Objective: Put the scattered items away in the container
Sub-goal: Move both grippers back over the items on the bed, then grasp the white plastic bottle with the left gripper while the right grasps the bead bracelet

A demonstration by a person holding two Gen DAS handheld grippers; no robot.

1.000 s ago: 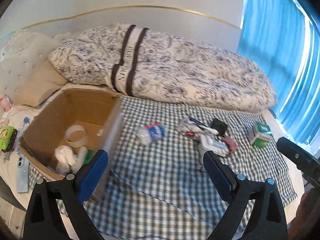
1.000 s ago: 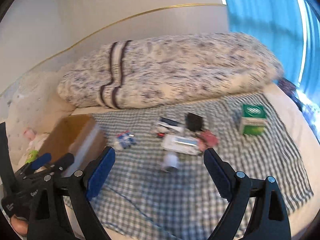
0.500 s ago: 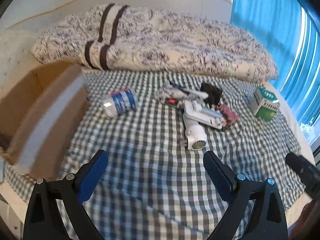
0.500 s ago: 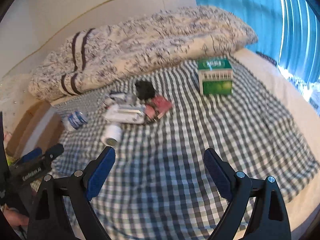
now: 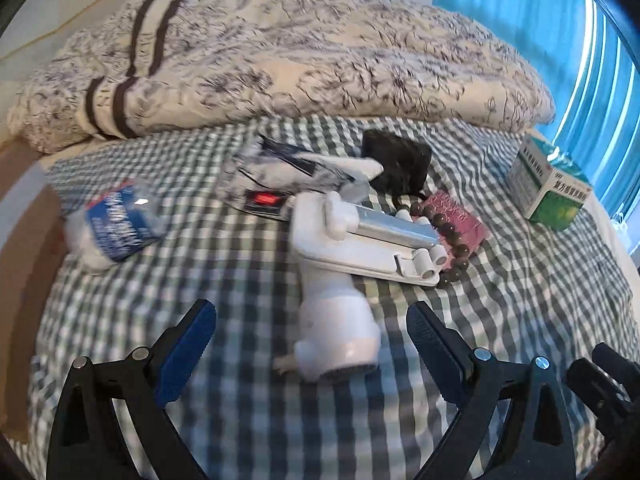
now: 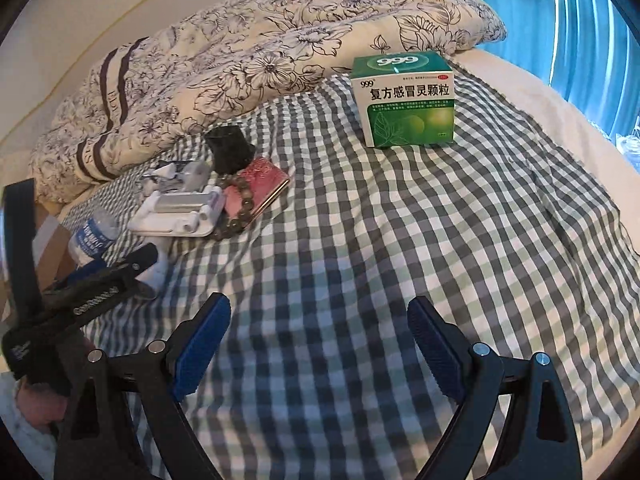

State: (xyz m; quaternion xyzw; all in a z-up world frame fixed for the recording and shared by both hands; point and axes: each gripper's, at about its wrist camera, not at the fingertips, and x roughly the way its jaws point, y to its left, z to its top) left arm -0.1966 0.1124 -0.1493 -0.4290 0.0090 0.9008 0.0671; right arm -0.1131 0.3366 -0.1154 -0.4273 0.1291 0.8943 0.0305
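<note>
Both grippers wide apart and empty over the checked cloth [image 6: 360, 208], scattered items not yet boxed.

Largest to smallest: folded floral duvet [image 5: 280, 60] banked along the far side, out of the way; cardboard box [image 5: 24, 216] at far left, barely in view; green medicine carton [image 6: 404, 100] upright far right, alone, facing the right gripper [image 6: 318, 350]; white bottle [image 5: 340, 332] on its side, near, framed between the fingers of the left gripper [image 5: 310, 350], probably first pick; bead bracelet [image 5: 448, 240] on the pile.

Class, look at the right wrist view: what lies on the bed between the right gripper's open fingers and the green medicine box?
Nothing: in the right wrist view, only bare checked cloth lies between the right gripper and the green medicine box.
</note>
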